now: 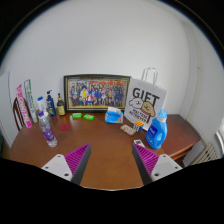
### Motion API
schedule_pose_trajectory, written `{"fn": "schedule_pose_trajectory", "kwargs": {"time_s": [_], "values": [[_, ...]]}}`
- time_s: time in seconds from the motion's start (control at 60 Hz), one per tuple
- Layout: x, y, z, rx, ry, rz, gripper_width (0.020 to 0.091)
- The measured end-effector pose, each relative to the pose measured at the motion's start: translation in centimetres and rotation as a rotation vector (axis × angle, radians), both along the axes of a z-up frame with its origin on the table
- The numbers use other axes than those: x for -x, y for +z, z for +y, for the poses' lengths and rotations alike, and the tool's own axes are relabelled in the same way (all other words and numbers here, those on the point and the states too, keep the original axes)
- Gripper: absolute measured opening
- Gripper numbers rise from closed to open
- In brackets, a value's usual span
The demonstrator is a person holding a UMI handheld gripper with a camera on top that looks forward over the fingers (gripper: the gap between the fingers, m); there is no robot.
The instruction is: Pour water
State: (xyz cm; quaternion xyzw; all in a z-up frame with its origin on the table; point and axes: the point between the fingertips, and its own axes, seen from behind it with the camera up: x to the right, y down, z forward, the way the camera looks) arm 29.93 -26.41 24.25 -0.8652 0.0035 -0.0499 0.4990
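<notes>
A brown wooden table (100, 150) fills the middle of the frame. At the left stand a clear water bottle (48, 130) and some smaller bottles (45, 105). At the back a framed picture (97, 93) leans against the wall, with green items (81, 116) before it. At the right stand a white gift bag (146, 100) and a blue bottle (158, 128).

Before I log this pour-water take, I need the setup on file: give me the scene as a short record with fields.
surface: wooden table
hand-held gripper: open, empty, above the table's near part
far left: clear bottle, other bottles
back wall: framed picture
right: GIFT bag, blue jug
water poured: not visible
</notes>
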Motion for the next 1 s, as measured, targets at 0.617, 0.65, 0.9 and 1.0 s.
{"fn": "schedule_pose_trajectory", "kwargs": {"time_s": [0.617, 0.65, 0.9, 1.0], "values": [[26.9, -8.5, 4.6, -0.005, 0.238, 0.089, 0.0857], [28.2, -8.9, 5.6, -0.020, 0.233, 0.089, 0.0858], [33.6, -12.7, 14.9, -0.098, 0.164, 0.101, 0.0857], [34.4, -14.3, 17.7, -0.106, 0.144, 0.095, 0.0829]]}}
